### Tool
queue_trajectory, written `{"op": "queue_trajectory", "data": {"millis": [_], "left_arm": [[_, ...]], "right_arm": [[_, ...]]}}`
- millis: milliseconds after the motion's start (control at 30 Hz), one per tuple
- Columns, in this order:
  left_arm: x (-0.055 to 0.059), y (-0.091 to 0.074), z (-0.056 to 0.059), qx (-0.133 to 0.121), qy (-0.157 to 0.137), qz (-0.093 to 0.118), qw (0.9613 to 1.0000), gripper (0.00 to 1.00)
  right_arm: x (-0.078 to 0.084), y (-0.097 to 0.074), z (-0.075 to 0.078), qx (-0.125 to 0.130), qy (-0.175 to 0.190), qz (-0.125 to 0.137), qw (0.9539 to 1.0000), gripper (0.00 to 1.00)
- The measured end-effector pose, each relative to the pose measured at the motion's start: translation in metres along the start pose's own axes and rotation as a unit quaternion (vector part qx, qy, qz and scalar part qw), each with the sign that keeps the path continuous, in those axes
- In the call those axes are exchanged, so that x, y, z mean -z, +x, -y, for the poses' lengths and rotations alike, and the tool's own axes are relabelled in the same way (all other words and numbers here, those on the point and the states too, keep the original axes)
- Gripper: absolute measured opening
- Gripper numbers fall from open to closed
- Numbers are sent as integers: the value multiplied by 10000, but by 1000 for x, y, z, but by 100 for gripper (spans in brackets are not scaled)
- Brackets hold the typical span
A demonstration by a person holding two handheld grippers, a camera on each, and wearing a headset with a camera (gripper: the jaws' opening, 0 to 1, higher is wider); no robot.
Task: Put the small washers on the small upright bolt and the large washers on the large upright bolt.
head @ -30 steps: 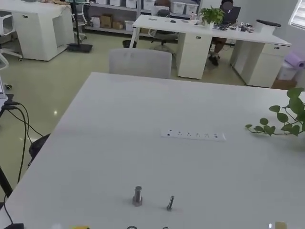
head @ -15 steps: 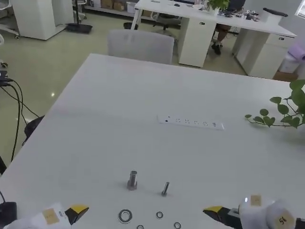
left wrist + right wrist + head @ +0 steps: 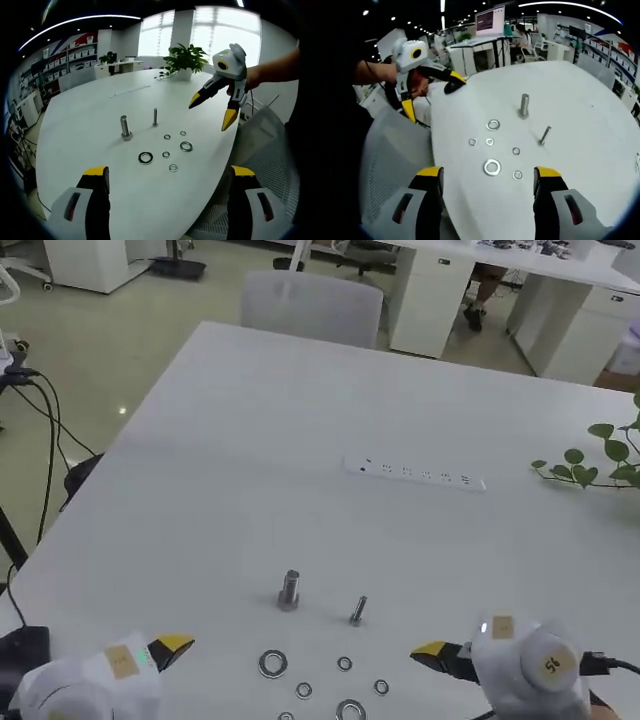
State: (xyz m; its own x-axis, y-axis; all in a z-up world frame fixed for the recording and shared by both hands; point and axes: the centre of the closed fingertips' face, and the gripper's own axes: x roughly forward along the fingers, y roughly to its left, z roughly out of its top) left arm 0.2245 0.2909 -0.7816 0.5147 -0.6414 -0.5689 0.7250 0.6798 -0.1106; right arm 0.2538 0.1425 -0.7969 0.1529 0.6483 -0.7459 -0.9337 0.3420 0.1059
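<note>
On a white table (image 3: 300,430), with desks (image 3: 430,300) at 12 o'clock, the large bolt (image 3: 289,590) and small bolt (image 3: 358,610) are noted upright at 6 o'clock above loose washers (image 3: 272,663); the left gripper (image 3: 432,102) at 7 and the right gripper (image 3: 208,117) at 5 are held spread, empty.

Plain white worktop (image 3: 300,440); dull silver large bolt (image 3: 289,590), small bolt (image 3: 358,610) and washers (image 3: 272,663). White-bodied left gripper (image 3: 429,102) and right gripper (image 3: 210,116), black jaws tipped yellow. White power strip (image 3: 415,475), green-leaved plant (image 3: 600,455), pale green floor (image 3: 100,340).
</note>
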Motion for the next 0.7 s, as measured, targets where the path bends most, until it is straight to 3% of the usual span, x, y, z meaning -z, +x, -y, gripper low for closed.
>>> {"op": "queue_trajectory", "data": {"millis": [200,700], "left_arm": [[3,1,1,-3,0,-54,10000,98],[0,3,3,7,14,-27,10000,92]], "right_arm": [[6,11,0,-113,-315,-299,9990,68],[20,35,4,-349,-936,-950,9905,58]]}}
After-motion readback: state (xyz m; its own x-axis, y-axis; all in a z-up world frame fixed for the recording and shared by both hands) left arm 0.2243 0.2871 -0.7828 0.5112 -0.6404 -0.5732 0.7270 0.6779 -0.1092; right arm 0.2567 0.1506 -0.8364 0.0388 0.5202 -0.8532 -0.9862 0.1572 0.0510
